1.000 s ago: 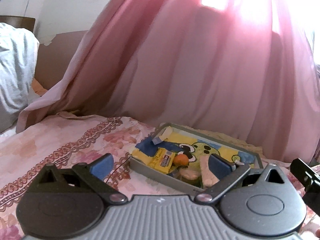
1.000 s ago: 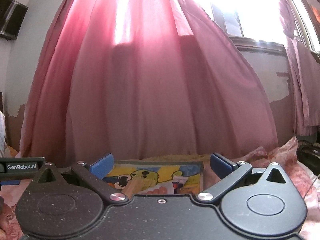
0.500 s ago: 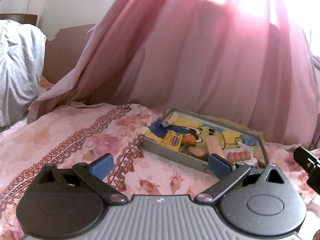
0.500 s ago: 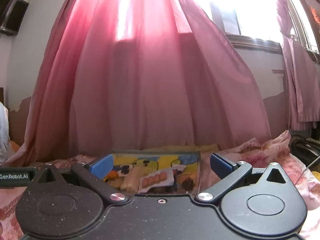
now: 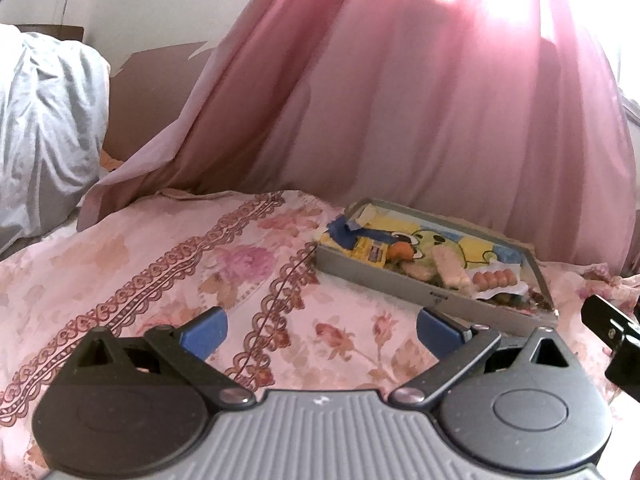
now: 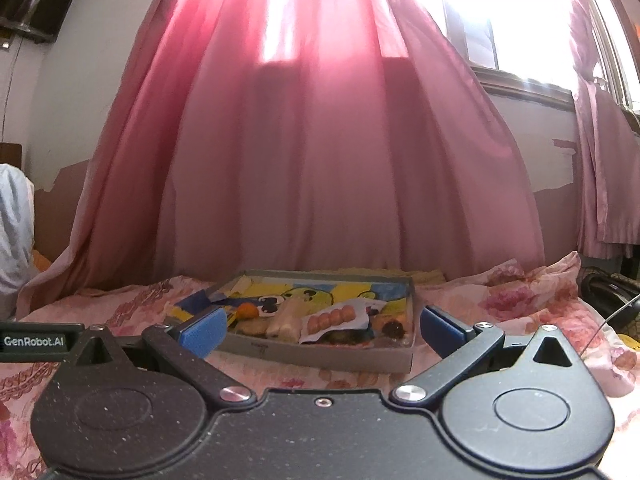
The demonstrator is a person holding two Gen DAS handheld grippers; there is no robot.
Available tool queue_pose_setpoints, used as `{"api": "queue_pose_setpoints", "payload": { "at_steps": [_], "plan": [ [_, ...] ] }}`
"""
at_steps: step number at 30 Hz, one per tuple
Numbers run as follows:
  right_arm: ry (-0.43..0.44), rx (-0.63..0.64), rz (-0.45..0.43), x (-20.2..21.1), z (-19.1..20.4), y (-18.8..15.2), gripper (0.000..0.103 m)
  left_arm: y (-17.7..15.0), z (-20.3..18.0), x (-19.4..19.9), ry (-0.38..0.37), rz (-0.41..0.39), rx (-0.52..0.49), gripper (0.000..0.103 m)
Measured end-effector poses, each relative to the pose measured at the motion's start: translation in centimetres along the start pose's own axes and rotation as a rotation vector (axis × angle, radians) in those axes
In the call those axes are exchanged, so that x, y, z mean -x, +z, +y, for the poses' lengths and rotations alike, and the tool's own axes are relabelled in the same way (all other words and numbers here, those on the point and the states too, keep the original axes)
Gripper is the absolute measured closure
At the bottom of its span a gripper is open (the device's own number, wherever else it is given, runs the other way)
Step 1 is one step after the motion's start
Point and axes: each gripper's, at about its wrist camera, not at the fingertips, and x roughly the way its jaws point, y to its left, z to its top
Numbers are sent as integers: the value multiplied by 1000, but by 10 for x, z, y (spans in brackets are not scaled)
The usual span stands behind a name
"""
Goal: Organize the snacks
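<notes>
A shallow grey box [image 5: 392, 282] [image 6: 320, 354] with a cartoon print inside lies on the flowered bedspread. It holds several snacks: a yellow packet [image 5: 370, 254], an orange sweet [image 5: 401, 251] [image 6: 247, 310], a pale wafer bar [image 5: 450, 270] [image 6: 286, 320], and a row of pink biscuits in a white wrapper [image 5: 494, 279] [image 6: 334, 317]. My left gripper [image 5: 320, 330] is open and empty, short of the box's near left side. My right gripper [image 6: 320, 330] is open and empty, just in front of the box's near wall.
A pink curtain [image 5: 400, 100] [image 6: 320, 160] hangs close behind the box. A white pillow [image 5: 44, 128] sits at the far left. Dark cables [image 6: 612, 296] lie at the right on the bed. Part of the right gripper's body [image 5: 616, 336] shows at the left view's right edge.
Both grippers have drawn back from the box and tilted down, so the whole box and more bedspread now show. The jaws stayed open and empty.
</notes>
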Motion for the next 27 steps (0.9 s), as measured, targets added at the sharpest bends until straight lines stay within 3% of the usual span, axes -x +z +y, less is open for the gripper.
{"api": "queue_pose_setpoints", "payload": {
  "at_steps": [27],
  "plan": [
    [-63, -30, 111, 45, 28, -49, 1, -38, 48, 18, -52, 29, -21, 1]
  ]
}}
